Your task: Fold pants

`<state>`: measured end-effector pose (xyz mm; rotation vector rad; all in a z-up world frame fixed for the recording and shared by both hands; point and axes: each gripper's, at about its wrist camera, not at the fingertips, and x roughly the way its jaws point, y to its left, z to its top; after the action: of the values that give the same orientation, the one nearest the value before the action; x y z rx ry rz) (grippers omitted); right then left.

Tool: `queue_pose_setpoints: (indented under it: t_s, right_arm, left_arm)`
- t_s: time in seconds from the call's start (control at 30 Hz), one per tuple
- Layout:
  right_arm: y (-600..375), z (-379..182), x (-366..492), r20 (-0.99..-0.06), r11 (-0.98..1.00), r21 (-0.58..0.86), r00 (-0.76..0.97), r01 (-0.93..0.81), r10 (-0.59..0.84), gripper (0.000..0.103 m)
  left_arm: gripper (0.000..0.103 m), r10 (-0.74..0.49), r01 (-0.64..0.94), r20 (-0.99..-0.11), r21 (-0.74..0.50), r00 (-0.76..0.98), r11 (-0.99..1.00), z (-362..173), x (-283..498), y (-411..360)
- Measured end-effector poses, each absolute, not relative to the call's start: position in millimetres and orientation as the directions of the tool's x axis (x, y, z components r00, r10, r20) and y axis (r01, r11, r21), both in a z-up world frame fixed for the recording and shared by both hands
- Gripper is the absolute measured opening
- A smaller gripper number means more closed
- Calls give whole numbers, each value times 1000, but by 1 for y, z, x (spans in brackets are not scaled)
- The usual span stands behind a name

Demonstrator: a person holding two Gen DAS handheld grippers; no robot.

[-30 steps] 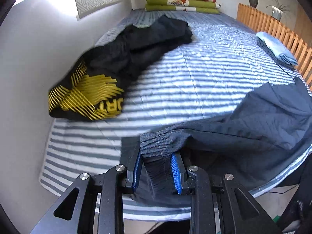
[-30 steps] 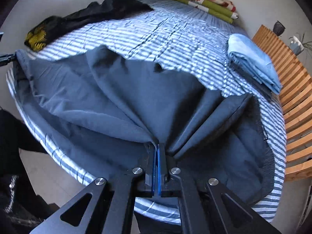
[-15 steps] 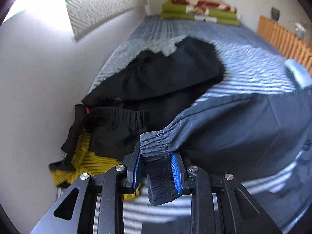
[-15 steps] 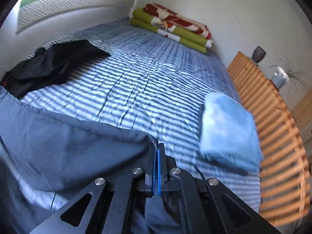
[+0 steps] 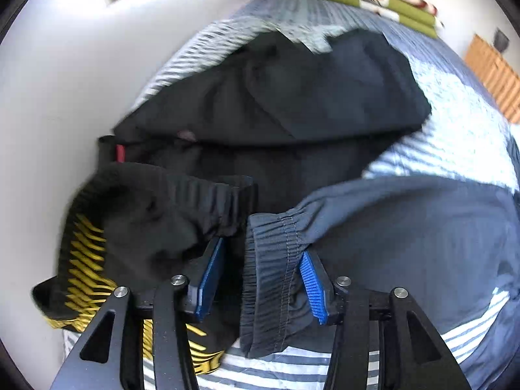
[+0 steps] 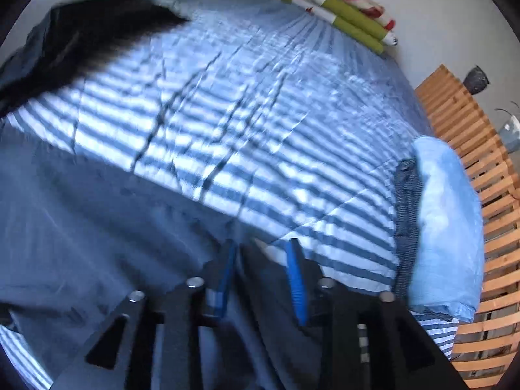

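The grey-blue pants lie spread across the striped bed. Their elastic waistband hangs between the blue pads of my left gripper, which is open; the band rests against the right pad and stands clear of the left one. In the right wrist view the same pants cover the near left of the bed. A dark fold of them sits loosely between the parted fingers of my right gripper, which is open.
Black pants with a yellow pattern lie bunched by the white wall, touching the grey waistband. A folded light-blue garment sits by the wooden slatted rail. Folded green and red blankets lie at the far end.
Both grippers carried the pants up and forward over the bed, then opened. The left one let go of the waistband; the right one let go of the fabric edge.
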<state>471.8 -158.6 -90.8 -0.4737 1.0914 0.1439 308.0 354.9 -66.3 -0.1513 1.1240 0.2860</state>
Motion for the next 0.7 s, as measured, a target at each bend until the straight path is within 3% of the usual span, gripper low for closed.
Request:
queue_pose_setpoints:
  t_s: [0.13,0.2,0.4,0.53,0.63,0.7]
  right_arm:
    - [-183,-39,461,-845,926,-261,528,-272,-82,38]
    - [-200,-9,447,-845,952,-169,535,-255,-7,39]
    - [-250,41,343,-820,965,-15,555,-262,139,39]
    - [-292,33,251,-828,973,-3,547,-229,126,39]
    - [-346,19,197,-840,992,65,530,-113,115,39]
    - [-385,9,169,-851,999,38,524,-2,33,39]
  left_arm:
    - [56,166,-306,-878,24,448,952,-33,286,357]
    - [55,179,-331,-870,19,459,944,-15,268,362]
    - [55,149,-306,-847,-17,510,952,25,189,363]
    - [61,120,-255,-873,-5,472,967,7,115,339]
    - [62,79,-258,-911,-31,404,966,-29,75,329]
    - [62,72,-256,-932,-23,356,966,-54,53,320]
